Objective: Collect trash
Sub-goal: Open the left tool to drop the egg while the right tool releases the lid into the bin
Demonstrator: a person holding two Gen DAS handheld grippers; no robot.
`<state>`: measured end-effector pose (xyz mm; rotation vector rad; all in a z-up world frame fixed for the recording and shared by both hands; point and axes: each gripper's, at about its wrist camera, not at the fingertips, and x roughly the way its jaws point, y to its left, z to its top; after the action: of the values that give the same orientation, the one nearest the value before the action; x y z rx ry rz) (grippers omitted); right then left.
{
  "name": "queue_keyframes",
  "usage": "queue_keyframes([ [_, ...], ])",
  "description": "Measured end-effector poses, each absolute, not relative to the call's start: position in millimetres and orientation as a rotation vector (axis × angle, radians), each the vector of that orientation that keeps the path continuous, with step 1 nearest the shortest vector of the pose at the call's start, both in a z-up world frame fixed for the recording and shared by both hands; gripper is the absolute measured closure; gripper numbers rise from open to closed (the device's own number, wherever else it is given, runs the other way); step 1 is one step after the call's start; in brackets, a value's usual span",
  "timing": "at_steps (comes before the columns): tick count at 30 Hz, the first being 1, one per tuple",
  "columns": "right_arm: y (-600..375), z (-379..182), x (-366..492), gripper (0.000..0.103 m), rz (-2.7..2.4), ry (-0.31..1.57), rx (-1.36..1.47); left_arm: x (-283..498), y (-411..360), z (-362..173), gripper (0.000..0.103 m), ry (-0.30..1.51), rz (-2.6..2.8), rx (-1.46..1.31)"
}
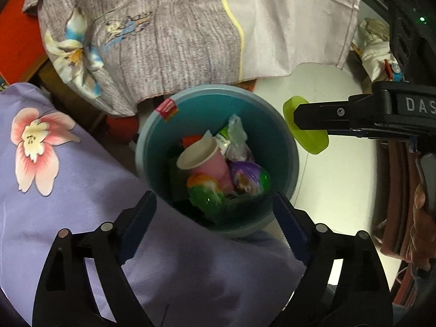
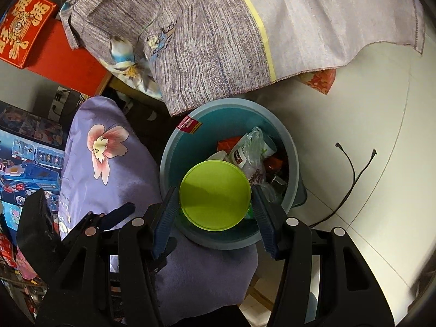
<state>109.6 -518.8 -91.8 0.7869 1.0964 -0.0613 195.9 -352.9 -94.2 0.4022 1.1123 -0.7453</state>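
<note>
Both grippers point steeply down over a blue trash bin (image 1: 152, 147) that stands on the pale floor (image 2: 354, 109), beside a lilac flowered cover (image 1: 68, 190) and just below a grey patterned cloth (image 1: 152, 41) that hangs over its far rim.

The left gripper (image 1: 215, 218) hangs over the near edge of the bin with its jaws spread wide and nothing between the pads; its blue fingertips (image 1: 141, 212) frame the bin's near rim. No earlier view is given to compare. Straight below the jaws, inside the bin, lie a pink paper cup (image 1: 204, 160) on its side, a green and orange plastic egg (image 1: 205, 192), a purple and green plastic egg (image 1: 250, 177) and a crumpled clear wrapper (image 1: 237, 136).

The right gripper (image 2: 215, 215) is tilted down above the bin's mouth, and its jaws stand at middling width, clamped on a lime-green round lid (image 2: 215, 196). The pads press the lid's left and right edges, and the lid's flat face looks up at the camera. In the left wrist view the same lid shows edge-on at the tip of the right gripper, just off the bin's right rim. A black cable (image 2: 351, 179) lies on the floor to the right of the bin.
</note>
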Motion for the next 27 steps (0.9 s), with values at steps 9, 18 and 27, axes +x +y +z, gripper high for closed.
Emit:
queue_keyframes([
  [9, -506, -96, 126, 0.050, -0.038, 1.123, 0.769, 200, -327, -87, 0.006, 1.118, -0.703, 0.355],
  [18, -489, -97, 139, 0.048, -0.005, 1.149, 0.740, 201, -313, -84, 0.006, 1.124, -0.684, 0.337],
  [27, -481, -88, 135, 0.030, -0.011, 1.146, 0.738, 197, -303, -79, 0.006, 1.122, -0.680, 0.315],
])
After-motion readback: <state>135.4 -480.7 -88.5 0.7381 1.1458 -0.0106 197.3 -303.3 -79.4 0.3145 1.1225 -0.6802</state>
